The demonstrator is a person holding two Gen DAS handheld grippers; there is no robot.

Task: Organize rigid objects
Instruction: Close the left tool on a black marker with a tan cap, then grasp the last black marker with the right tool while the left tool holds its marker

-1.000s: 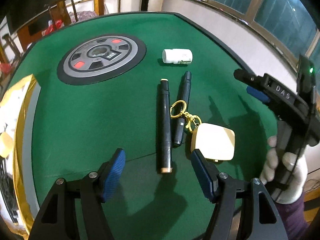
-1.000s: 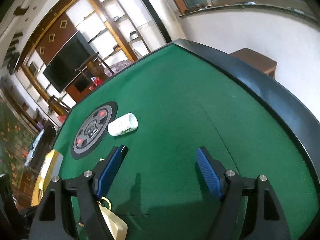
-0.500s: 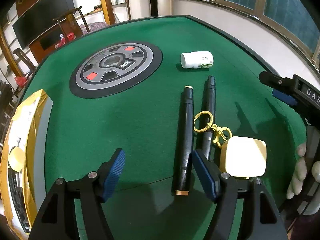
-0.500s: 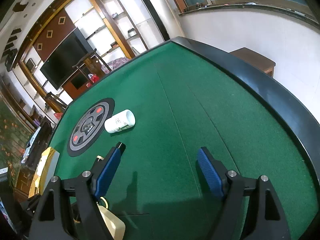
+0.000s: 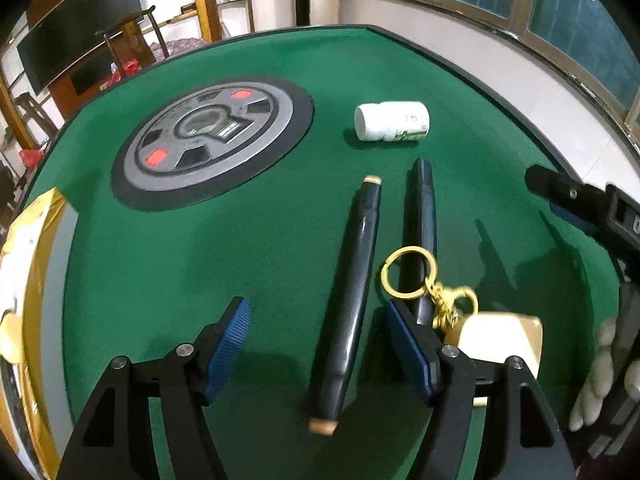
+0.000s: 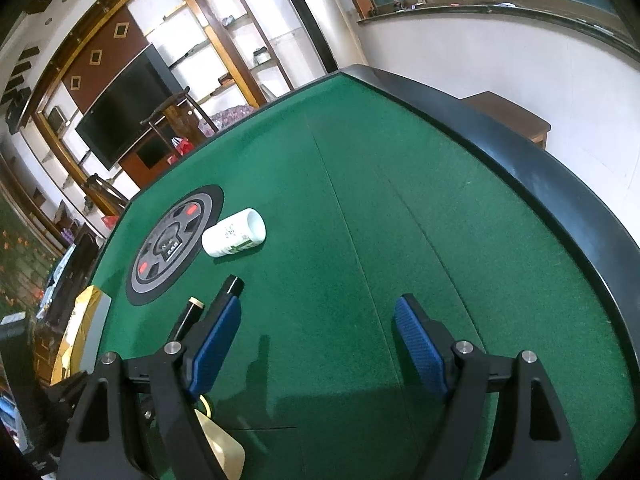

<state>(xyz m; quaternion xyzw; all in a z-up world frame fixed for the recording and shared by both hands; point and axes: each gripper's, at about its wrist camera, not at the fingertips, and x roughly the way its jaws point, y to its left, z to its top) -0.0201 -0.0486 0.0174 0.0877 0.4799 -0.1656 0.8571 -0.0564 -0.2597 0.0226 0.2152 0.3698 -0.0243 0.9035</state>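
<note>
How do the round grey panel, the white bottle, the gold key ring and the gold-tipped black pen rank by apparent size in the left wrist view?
1. Round grey panel
2. Gold-tipped black pen, though nearness enlarges it
3. White bottle
4. Gold key ring

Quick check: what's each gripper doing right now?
Left gripper: open, empty, straddling the gold-tipped black pen.
Right gripper: open, empty, over bare green felt.

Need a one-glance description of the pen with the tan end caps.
Start at the round grey dial set into the green table. Right of it lie two dark pens side by side; take the left one. Only it has tan caps at both ends.
</note>
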